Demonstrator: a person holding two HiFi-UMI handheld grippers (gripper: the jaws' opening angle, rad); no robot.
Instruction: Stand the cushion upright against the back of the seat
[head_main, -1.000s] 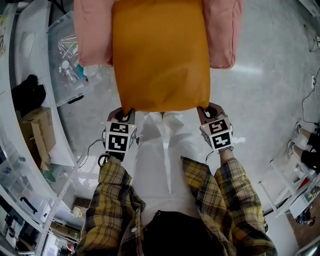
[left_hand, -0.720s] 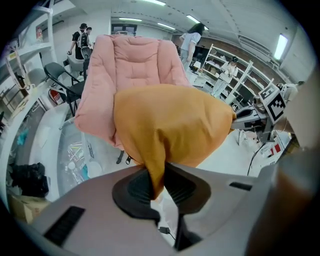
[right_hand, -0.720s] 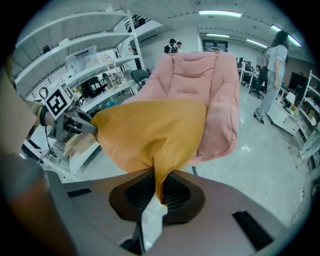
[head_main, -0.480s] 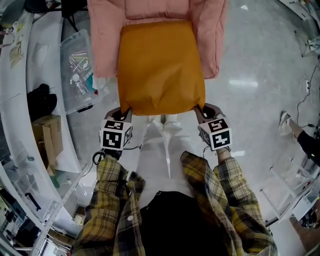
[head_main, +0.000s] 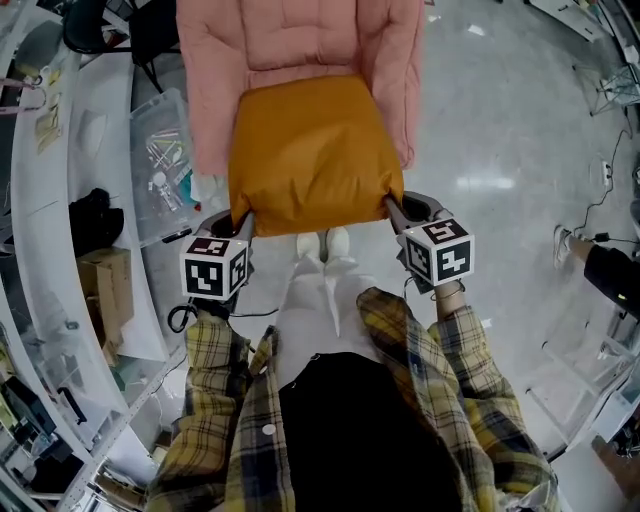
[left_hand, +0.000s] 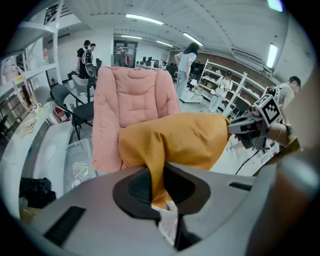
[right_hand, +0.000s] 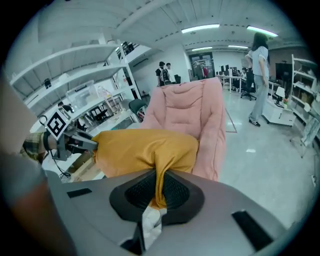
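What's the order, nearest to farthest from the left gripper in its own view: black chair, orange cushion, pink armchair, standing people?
1. The orange cushion, its corner pinched by the left gripper.
2. The pink armchair, right behind the cushion.
3. The black chair, behind that, left.
4. The standing people, far back, upper left.

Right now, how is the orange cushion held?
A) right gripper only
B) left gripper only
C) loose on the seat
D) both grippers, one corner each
D: the left gripper and the right gripper each pinch a corner of the orange cushion in front of the pink seat; the left's jaws have just been closing on it.
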